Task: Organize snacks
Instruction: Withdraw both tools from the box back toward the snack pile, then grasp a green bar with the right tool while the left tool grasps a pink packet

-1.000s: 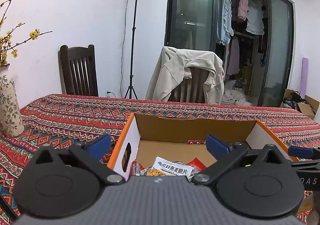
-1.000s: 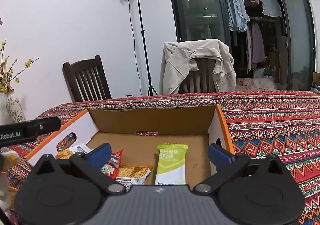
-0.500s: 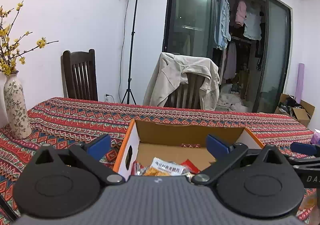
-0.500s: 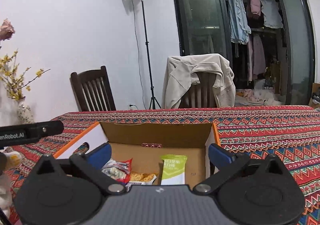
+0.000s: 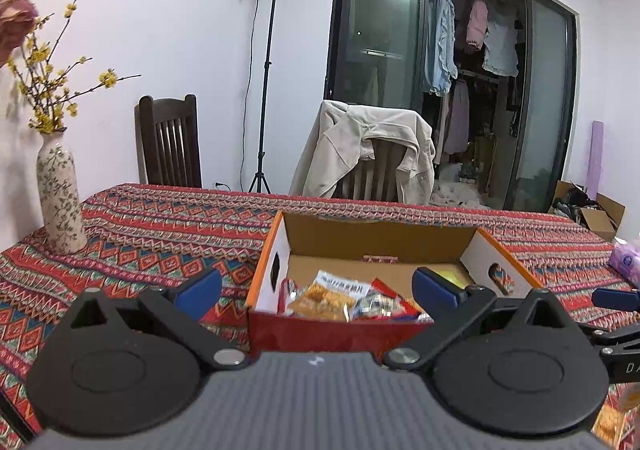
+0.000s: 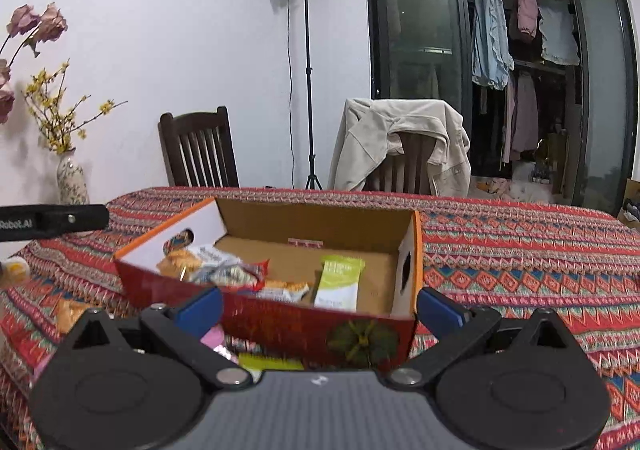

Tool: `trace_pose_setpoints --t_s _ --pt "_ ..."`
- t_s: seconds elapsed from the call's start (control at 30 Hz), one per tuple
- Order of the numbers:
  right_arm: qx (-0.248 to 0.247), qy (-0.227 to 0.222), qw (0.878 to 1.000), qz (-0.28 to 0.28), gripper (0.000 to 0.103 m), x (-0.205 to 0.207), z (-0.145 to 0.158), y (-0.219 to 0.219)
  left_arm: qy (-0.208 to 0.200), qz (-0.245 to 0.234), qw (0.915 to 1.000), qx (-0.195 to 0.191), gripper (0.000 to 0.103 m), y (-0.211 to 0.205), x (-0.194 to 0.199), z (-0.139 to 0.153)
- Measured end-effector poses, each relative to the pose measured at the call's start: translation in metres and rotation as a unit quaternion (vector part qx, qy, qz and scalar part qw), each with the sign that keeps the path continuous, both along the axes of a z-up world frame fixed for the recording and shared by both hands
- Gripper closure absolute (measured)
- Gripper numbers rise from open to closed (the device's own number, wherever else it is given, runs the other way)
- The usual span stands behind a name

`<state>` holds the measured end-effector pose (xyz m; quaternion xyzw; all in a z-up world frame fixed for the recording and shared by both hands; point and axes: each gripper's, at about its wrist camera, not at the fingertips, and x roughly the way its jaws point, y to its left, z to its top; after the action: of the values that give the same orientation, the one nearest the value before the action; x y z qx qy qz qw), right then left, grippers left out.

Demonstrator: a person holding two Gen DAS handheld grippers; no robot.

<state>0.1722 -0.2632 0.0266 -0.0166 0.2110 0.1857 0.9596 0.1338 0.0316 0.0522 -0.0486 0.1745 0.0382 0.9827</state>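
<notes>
An open cardboard box (image 5: 384, 238) with orange rims and a red front wall stands on the patterned tablecloth; it also shows in the right wrist view (image 6: 320, 219). Inside lie several snack packets (image 5: 332, 296), and a green bar packet (image 6: 338, 282) rests near the right wall. My left gripper (image 5: 316, 288) is open and empty, held in front of the box. My right gripper (image 6: 318, 308) is open and empty, just before the box's front wall. Loose snacks lie on the cloth by the front wall: a pink packet (image 6: 212, 338) and a yellow-green one (image 6: 270, 362).
A flowered vase (image 5: 60, 195) stands at the table's left. A purple tissue pack (image 5: 624, 258) lies at the right edge. Two chairs (image 5: 170, 141) stand behind the table, one draped with a beige jacket (image 5: 368, 147). A light stand (image 5: 266, 69) is behind.
Both grippers have pulled back and risen from over the box; its red front wall and the loose snacks before it now show. Both stay open.
</notes>
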Motion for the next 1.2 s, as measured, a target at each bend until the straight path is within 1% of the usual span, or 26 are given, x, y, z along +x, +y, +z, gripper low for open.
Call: trace_pose_setpoints --t_s 0.2,0.3,0.53,0.67,0.7,0.77,0.8,0.9,0.97,1.0,1.1,1.2 --pt "0.0 0.019 1.0 0.0 0.0 -0.019 -0.015 -0.008 0.012 0.003 0.9999 0.008 0.0 0.006 -0.02 -0.015" --pt "-0.002 0.027 1.0 0.005 0.0 -0.027 -0.021 -0.007 0.025 0.005 0.9997 0.003 0.0 0.009 -0.027 -0.025" --pt "-0.013 0.049 0.998 0.025 0.0 -0.039 -0.037 0.007 0.055 0.013 0.9984 -0.004 0.0 0.019 -0.035 -0.048" --pt "-0.029 0.067 0.997 0.026 0.0 -0.038 -0.047 0.02 0.065 0.013 0.9978 -0.007 0.0 0.02 -0.037 -0.055" --pt "-0.036 0.071 0.997 0.022 0.001 -0.037 -0.049 0.023 0.067 0.013 0.9976 -0.008 0.0 0.02 -0.037 -0.056" --pt "-0.043 0.075 0.996 0.017 0.008 -0.036 -0.051 0.029 0.07 0.013 0.9974 -0.011 0.0 0.021 -0.036 -0.058" --pt "-0.044 0.076 0.996 0.017 0.014 -0.036 -0.052 0.031 0.071 0.012 0.9974 -0.012 0.0 0.021 -0.036 -0.058" --pt "-0.049 0.076 0.996 0.022 0.023 -0.037 -0.053 0.038 0.071 0.01 0.9973 -0.013 0.0 0.021 -0.036 -0.059" --pt "-0.057 0.076 0.995 0.026 0.031 -0.038 -0.055 0.043 0.072 0.009 0.9973 -0.013 0.0 0.02 -0.036 -0.059" --pt "-0.062 0.076 0.995 0.027 0.037 -0.038 -0.056 0.046 0.073 0.009 0.9972 -0.013 0.0 0.02 -0.035 -0.059" --pt "-0.088 0.065 0.994 0.028 0.041 -0.042 -0.059 0.054 0.075 0.008 0.9971 -0.013 0.0 0.02 -0.035 -0.06" --pt "-0.118 0.054 0.991 0.03 0.043 -0.046 -0.061 0.062 0.077 0.006 0.997 -0.012 0.0 0.019 -0.035 -0.06"
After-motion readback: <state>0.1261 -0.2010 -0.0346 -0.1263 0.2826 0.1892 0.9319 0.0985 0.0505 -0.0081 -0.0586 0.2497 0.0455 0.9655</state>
